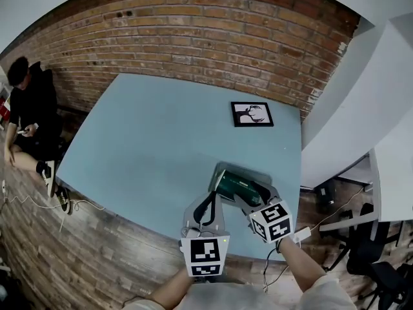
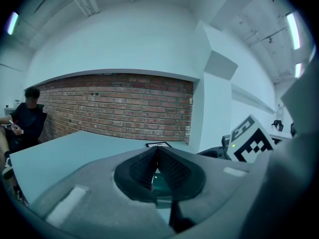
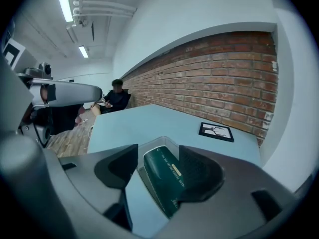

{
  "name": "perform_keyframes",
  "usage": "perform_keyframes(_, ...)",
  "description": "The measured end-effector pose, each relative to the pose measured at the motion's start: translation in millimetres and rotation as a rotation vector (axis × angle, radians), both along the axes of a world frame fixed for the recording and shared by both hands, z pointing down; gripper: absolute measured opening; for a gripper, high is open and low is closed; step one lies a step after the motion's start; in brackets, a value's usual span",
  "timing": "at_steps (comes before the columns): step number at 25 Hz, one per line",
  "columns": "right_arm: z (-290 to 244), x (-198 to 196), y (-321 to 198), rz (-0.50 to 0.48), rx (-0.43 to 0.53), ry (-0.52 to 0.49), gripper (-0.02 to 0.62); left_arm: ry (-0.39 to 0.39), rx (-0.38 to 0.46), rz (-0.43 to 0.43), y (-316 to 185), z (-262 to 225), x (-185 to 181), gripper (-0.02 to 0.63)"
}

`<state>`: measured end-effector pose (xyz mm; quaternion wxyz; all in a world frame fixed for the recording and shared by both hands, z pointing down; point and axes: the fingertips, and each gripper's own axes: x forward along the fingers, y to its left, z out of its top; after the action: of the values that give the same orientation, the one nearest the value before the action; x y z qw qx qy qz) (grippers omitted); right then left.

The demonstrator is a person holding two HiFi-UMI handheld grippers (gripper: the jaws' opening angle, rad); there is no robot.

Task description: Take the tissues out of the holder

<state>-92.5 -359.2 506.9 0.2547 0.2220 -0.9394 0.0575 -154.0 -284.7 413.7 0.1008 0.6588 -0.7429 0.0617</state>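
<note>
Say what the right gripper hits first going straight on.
Likely the dark green tissue pack in the clear plastic holder; it sits between the right gripper's open jaws.

Dark green tissue pack [image 1: 236, 186] lies tilted in its clear holder [image 1: 250, 169] on the table [image 1: 161, 134].

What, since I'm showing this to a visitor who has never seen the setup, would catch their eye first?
Probably the dark green tissue pack lying in its holder near the front edge of the pale blue table, with the open fingers of the right gripper on either side of it. After that, the black-framed picture lying at the table's far right, and the red brick wall behind.
</note>
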Motion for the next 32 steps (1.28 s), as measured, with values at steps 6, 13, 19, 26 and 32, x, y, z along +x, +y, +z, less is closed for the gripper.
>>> perform_keyframes(6, 21, -11, -15, -0.140, -0.015, 0.098, 0.286, 0.013, -0.018, -0.055, 1, 13, -16, 0.009)
perform_keyframes(13, 56, -25, -21, -0.297, -0.063, 0.258, 0.319, 0.026, -0.022, -0.087, -4, 22, -27, 0.008)
perform_keyframes(19, 77, -37, -15, -0.449, -0.091, 0.353, 0.331, 0.032, -0.024, -0.099, -10, 25, -32, 0.009)
perform_keyframes(26, 99, -31, -22, -0.492, -0.088, 0.468, 0.350, 0.039, -0.040, -0.115, -15, 33, -41, 0.009)
perform_keyframes(32, 107, -31, -25, -0.498, -0.111, 0.515, 0.350, 0.054, -0.051, -0.137, -19, 40, -49, 0.009)
